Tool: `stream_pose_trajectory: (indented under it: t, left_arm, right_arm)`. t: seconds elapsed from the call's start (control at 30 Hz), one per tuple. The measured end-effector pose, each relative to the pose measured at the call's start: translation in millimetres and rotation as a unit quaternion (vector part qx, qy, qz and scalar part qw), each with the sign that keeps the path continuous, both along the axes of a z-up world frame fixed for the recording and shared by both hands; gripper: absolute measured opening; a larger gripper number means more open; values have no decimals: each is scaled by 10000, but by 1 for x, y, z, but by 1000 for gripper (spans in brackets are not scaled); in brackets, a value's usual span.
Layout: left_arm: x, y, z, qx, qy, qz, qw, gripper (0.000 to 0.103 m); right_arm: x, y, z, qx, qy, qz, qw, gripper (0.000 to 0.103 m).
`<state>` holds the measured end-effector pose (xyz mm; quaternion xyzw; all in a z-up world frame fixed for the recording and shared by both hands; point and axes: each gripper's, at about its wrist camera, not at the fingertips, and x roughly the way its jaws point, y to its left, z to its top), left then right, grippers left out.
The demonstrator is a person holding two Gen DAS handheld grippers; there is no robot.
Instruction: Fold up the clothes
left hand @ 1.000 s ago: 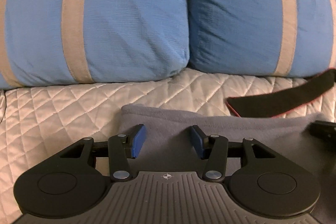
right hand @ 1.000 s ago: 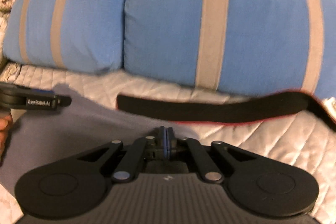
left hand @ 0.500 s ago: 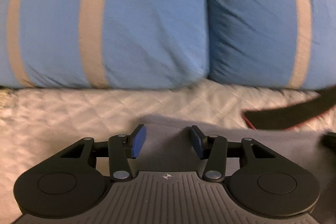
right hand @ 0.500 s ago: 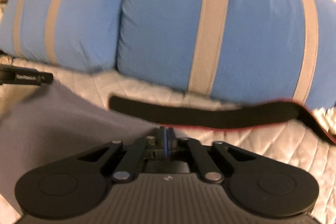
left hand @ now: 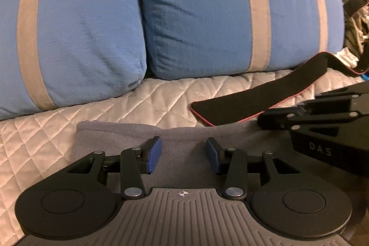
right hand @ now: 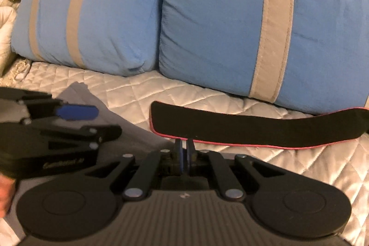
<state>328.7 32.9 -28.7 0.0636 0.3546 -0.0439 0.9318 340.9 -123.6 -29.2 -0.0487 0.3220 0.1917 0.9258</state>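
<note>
Looking at a grey garment point(left hand: 180, 130) lying flat on the quilted bedspread point(left hand: 147, 105), soft fleece-like fabric with a folded far edge (short of the blue pillows point(left hand: 207, 15)). Left gripper point(left hand: 183, 151) sits over it, jaws apart, nothing pinched. Right gripper point(right hand: 184, 156) at its right edge is nearly closed and opening; can't tell if it holds cloth.
</note>
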Motion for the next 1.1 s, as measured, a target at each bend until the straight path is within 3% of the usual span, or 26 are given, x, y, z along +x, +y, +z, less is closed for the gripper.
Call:
stream_pose_trajectory:
  t: [0.03, 0.13, 0.27, 0.47, 0.53, 0.57, 0.6, 0.73, 0.87, 0.93, 1.1]
  left_arm:
    - [2, -1, 0, 52, 6, 38, 10000, 41]
    - [9, -6, -3, 227, 25, 149, 9996, 42]
    - [17, -5, -6, 338, -35, 355, 9988, 41]
    - [26, 11, -6, -4, 3, 711, 9975, 40]
    - [26, 16, 1, -170, 13, 798, 9967, 40]
    - [24, 18, 7, -239, 21, 859, 9960, 40]
    - [22, 20, 12, -307, 29, 920, 9953, 40]
    - [0, 32, 40, -485, -66, 1127, 9924, 40]
    - [-36, 34, 52, -722, 96, 805, 9941, 40]
    - [-53, 31, 48, -785, 237, 528, 9952, 40]
    - [-83, 30, 27, -79, 565, 563, 9968, 40]
  right_arm:
    - [-3, -1, 2, -3, -36, 0, 10000, 6]
    - [-13, -6, 2, 36, 22, 283, 9996, 6]
    - [-29, -21, -6, -2, 87, 287, 9996, 18]
    - [-64, -42, 2, -149, -99, 101, 9998, 15]
    - [-73, -46, 8, -124, -279, -41, 9995, 20]
    - [-78, -47, 11, -93, -398, -85, 9991, 15]
    - [-80, -46, 13, 1, -459, -23, 9989, 7]
    - [-84, -37, 15, 450, -528, 469, 9965, 10]
    - [-84, -25, 3, 354, -379, 784, 9956, 12]
    - [-86, -27, -3, 78, -403, 666, 9969, 21]
    - [-85, -54, 0, 8, -287, -39, 9996, 16]
